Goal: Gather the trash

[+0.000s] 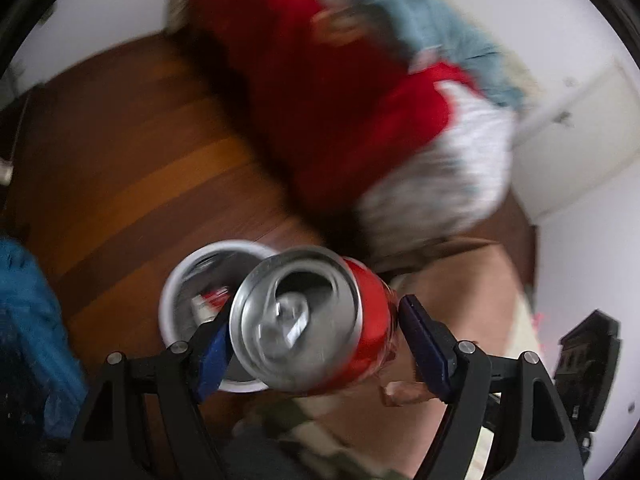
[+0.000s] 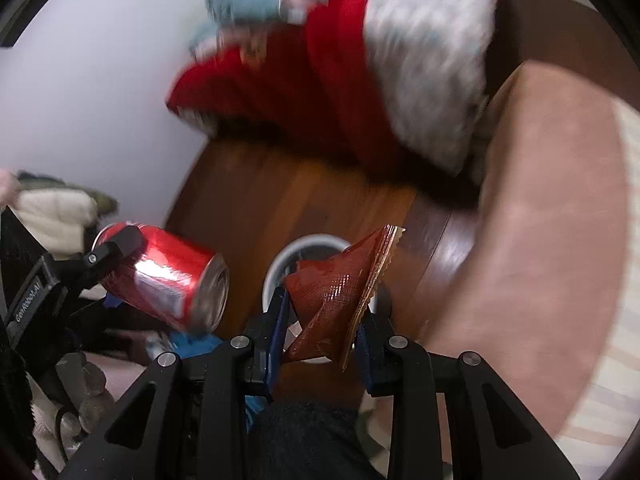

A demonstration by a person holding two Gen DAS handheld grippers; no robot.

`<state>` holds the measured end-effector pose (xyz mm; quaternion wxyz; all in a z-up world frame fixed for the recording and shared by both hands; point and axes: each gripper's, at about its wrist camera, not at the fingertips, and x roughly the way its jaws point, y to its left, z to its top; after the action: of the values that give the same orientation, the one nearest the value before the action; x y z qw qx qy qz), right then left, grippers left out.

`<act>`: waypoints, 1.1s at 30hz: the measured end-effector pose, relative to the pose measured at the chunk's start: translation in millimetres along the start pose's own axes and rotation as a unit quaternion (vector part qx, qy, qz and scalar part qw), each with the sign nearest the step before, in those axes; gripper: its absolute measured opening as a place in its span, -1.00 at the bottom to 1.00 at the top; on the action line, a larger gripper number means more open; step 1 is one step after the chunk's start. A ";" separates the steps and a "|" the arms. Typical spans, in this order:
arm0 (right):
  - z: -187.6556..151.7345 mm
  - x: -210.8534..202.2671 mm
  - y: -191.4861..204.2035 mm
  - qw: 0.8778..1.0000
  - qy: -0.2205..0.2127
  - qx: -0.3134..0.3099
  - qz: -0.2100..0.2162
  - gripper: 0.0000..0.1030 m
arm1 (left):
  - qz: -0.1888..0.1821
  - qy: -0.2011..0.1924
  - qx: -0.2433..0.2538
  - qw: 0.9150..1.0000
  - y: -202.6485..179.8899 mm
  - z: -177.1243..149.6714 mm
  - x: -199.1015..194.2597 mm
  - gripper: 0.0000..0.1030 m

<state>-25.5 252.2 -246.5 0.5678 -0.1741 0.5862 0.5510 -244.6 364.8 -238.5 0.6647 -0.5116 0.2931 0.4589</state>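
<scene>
My left gripper [image 1: 316, 336] is shut on a red soda can [image 1: 304, 320], its silver top facing the camera, held above a white bin [image 1: 176, 280] on the wooden floor. The same can [image 2: 160, 276] and left gripper [image 2: 116, 248] show at the left of the right wrist view. My right gripper [image 2: 326, 312] is shut on a crumpled red-brown snack wrapper [image 2: 340, 292], held over the white bin [image 2: 280, 260]. The bin holds some red and silver trash.
A pile of red, grey and blue clothes [image 1: 340, 92] lies on the wooden floor [image 1: 132, 152] by the white wall. A pinkish rug [image 2: 540, 240] lies to the right. Blue fabric [image 1: 28, 320] sits at the left.
</scene>
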 end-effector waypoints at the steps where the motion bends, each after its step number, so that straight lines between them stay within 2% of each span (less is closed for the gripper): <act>1: 1.8 20.2 3.8 1.000 0.015 -0.002 -0.004 -0.38 | 0.011 0.011 -0.007 1.000 14.9 3.0 11.5 0.45; 5: 1.0 89.9 13.1 0.997 0.074 -0.004 -0.020 -0.38 | 0.041 0.066 -0.023 0.997 57.2 7.4 57.4 0.45; 8: -2.1 129.3 21.6 0.994 0.107 -0.012 -0.035 -0.38 | 0.067 0.087 -0.019 0.994 71.7 6.0 76.5 0.45; 10: -2.7 151.5 21.3 0.991 0.129 -0.014 -0.037 -0.22 | 0.080 0.095 -0.015 0.992 78.5 2.0 77.6 0.50; 11: -2.3 163.1 21.8 0.989 0.145 -0.015 -0.038 -0.21 | 0.086 0.096 -0.011 0.992 79.8 0.4 77.9 0.50; 12: -3.1 172.3 21.9 0.987 0.155 -0.015 -0.040 -0.08 | 0.098 0.096 -0.005 0.991 79.1 -2.0 76.6 0.58; 13: -3.0 176.5 22.1 0.986 0.159 -0.015 -0.038 0.23 | 0.106 0.097 0.000 0.990 81.6 -3.2 74.2 0.69; 14: -3.7 182.0 22.4 0.986 0.164 -0.018 -0.033 0.38 | 0.112 0.097 0.005 0.989 86.5 -5.6 67.8 0.94; 15: -2.2 184.7 21.1 0.985 0.168 -0.021 -0.032 0.68 | 0.121 0.091 0.010 0.988 87.6 -7.8 63.4 0.99; 16: -1.6 187.6 21.5 0.984 0.172 -0.026 -0.034 0.87 | 0.128 0.087 0.013 0.988 91.0 -8.7 61.1 0.99; 18: -1.5 187.9 22.1 0.984 0.170 -0.031 -0.044 0.97 | 0.141 0.077 0.023 0.987 91.1 -13.0 52.3 0.99; 22: 7.1 185.9 21.8 0.984 0.162 -0.042 -0.061 1.00 | 0.167 0.061 0.040 0.983 90.6 -18.5 37.5 0.99; 27: 1.3 159.2 24.8 0.979 0.144 -0.084 -0.118 1.00 | 0.185 0.045 0.059 0.980 81.5 -29.3 12.4 0.99; 33: -7.4 115.9 34.4 0.979 0.126 -0.105 -0.125 1.00 | 0.173 0.030 0.074 0.982 64.2 -41.0 -20.2 0.99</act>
<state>-91.8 306.3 -332.3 0.5326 -0.3728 0.5651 0.5079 -308.0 323.2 -260.0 0.6022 -0.4164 0.4298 0.5284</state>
